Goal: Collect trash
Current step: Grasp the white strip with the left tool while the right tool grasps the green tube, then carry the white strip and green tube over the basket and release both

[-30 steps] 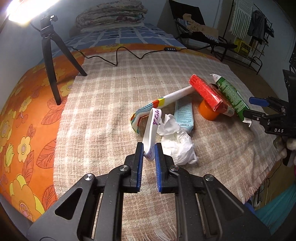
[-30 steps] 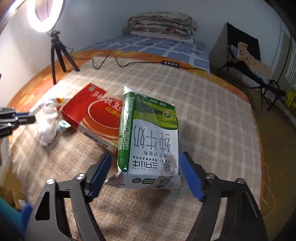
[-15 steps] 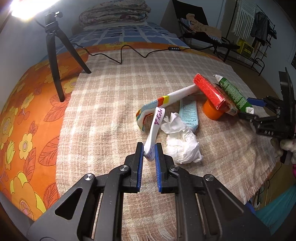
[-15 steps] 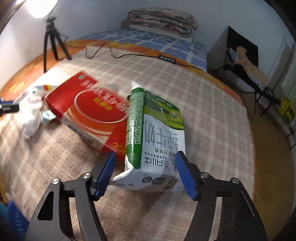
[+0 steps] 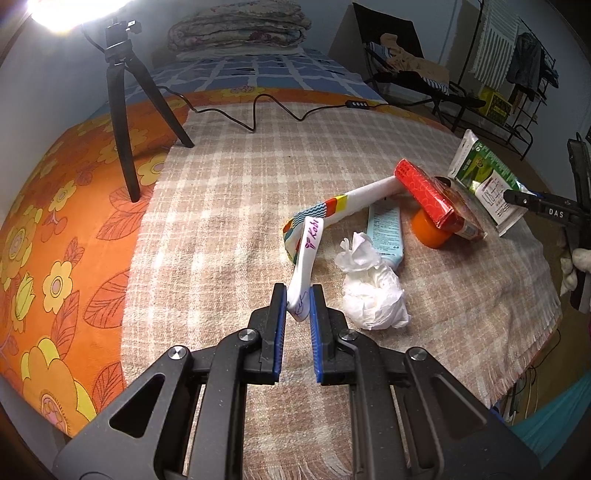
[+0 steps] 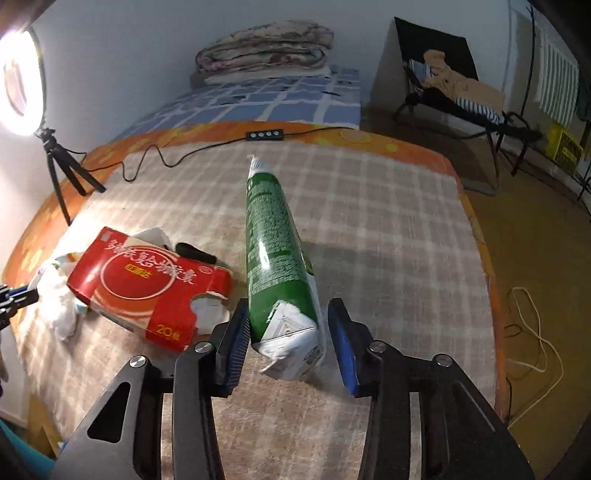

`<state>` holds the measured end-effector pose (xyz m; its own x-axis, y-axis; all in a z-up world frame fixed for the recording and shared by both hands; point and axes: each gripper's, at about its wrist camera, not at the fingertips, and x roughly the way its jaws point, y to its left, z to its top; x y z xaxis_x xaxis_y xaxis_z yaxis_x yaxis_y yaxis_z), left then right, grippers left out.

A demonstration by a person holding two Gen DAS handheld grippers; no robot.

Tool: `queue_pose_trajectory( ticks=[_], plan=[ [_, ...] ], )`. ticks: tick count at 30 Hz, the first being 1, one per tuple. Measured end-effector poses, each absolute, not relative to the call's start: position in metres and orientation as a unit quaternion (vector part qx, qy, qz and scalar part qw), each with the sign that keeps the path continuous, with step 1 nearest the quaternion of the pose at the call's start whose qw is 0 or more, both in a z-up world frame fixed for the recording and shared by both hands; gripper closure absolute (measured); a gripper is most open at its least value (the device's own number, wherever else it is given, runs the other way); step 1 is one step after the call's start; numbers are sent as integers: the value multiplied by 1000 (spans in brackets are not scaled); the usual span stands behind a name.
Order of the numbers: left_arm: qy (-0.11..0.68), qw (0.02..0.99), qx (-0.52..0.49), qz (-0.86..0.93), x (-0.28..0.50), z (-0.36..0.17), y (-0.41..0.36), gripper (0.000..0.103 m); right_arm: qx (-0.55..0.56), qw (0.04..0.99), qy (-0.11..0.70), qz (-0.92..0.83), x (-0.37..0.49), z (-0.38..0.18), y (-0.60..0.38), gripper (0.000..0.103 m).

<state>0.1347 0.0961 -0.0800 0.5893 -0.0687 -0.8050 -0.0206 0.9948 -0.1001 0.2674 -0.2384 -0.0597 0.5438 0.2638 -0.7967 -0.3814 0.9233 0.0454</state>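
On the checked blanket, my left gripper is shut on the near end of a white tube with purple lettering. Beside it lie a crumpled tissue, a pale blue tube, a multicoloured tube, an orange cap and a red box. The green and white milk carton stands on its narrow edge between the jaws of my right gripper. Those jaws are closing. The left pad touches the carton, and a gap remains at the right pad.
A ring light on a black tripod stands at the back left, its cable trailing across the blanket. Folded quilts lie at the head of the bed. A chair and a loose cord on the floor are to the right.
The right jaws have narrowed around the milk carton. The carton has turned from face up onto its edge and shifted right. The left gripper still pinches the white tube.
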Motion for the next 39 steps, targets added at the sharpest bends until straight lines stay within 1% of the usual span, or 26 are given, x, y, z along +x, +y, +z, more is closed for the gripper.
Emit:
queue_pose_trajectory(
  ticks=[2,3,4,10,22,30,39],
  plan=[
    [455,889,-53,-12,135,-81,97,93,-80,877,440,179,268,-63,-235,64],
    [456,888,-55,-11,135,-82,98,93,-87,877,438,176,268,-65,-233,74],
    [455,888,-57,-11,135,-81,98,93,-90,878,438,174,267,-65,-233,75],
    [442,895,-60,-9,129,-71,102,93,-109,886,413,181,256,-55,-231,75],
    [425,903,-64,-2,98,-48,105,93,-99,892,385,217,216,-21,-234,75],
    [410,910,-58,-24,64,-24,86,93,-91,885,371,268,164,7,-229,75],
    [408,909,-66,-45,19,-15,62,93,-92,868,368,321,100,19,-223,75]
  ],
)
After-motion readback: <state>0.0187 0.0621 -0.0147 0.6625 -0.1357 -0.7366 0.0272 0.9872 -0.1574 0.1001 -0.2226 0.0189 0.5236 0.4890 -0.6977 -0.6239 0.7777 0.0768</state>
